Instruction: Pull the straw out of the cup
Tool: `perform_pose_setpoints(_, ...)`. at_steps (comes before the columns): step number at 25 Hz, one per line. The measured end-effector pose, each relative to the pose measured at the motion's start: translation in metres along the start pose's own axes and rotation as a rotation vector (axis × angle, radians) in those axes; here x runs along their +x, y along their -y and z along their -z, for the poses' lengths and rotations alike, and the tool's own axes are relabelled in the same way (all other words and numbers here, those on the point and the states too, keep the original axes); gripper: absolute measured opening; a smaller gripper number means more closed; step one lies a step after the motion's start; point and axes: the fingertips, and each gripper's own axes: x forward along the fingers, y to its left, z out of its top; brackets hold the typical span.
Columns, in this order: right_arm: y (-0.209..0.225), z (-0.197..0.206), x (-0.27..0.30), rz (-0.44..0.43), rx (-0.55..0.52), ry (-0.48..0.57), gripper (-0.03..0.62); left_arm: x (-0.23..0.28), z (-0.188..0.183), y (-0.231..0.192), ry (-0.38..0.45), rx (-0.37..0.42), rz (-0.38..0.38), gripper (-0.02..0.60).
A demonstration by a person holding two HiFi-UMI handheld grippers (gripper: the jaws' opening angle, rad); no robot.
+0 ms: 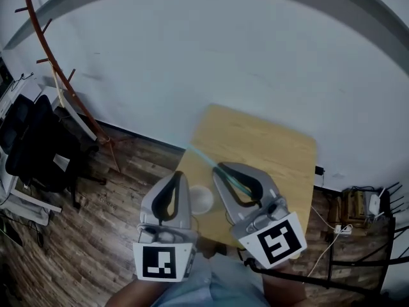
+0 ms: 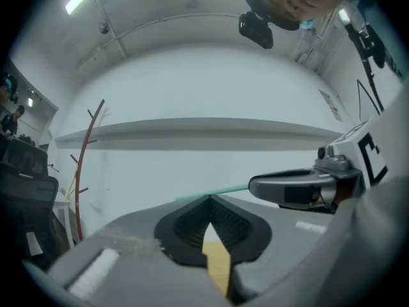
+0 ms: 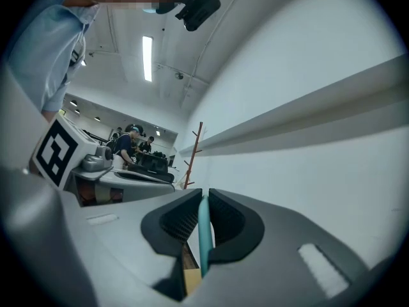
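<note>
A teal straw (image 1: pixel 208 162) is pinched between the pads of my right gripper (image 1: pixel 219 169), which is shut on it and held level, high above the wooden table (image 1: pixel 268 146). In the right gripper view the straw (image 3: pixel 204 235) stands upright between the jaws. From the left gripper view, the straw (image 2: pixel 211 192) sticks out sideways from the right gripper (image 2: pixel 254 185). My left gripper (image 1: pixel 183 174) is raised beside it, its jaws (image 2: pixel 209 198) closed tip to tip with nothing between them. A white cup (image 1: pixel 202 199) sits far below, between the two grippers, near the table's front left edge.
A reddish wooden coat stand (image 1: pixel 56 75) leans by the white wall at the left, with dark office chairs (image 1: pixel 32 146) beside it. Cables and a power strip (image 1: pixel 342 229) lie on the wood floor to the right. Several people work at desks in the distance (image 3: pixel 131 142).
</note>
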Motion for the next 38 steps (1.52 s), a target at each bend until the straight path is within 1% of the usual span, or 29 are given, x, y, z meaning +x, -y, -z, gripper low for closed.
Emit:
perform_pose_setpoints(3,0.004,-0.001,0.003,0.053,0.001,-0.004,0.038,0.004,-0.003,-0.003,0.032,0.003,0.027,0.018)
perform_pose_setpoints(7,0.009,-0.001,0.003,0.109,0.008,-0.009,0.038,0.007,-0.002,-0.006,0.023,-0.01,0.033,0.017)
perform_pose_setpoints(10,0.015,0.001,0.001,0.148,0.028,-0.014,0.038,0.01,0.001,-0.005,0.02,-0.011,0.053,0.018)
perform_pose_setpoints(19,0.017,0.005,0.001,0.206,0.029,-0.019,0.034,0.011,0.003,-0.008,0.012,-0.025,0.072,0.018)
perform_pose_setpoints(23,0.018,0.007,-0.003,0.22,0.034,-0.026,0.034,0.009,0.007,-0.008,0.001,-0.026,0.076,0.017)
perform_pose_setpoints(38,0.017,0.015,-0.008,0.216,0.046,-0.037,0.034,0.008,0.014,-0.001,-0.018,-0.037,0.084,0.017)
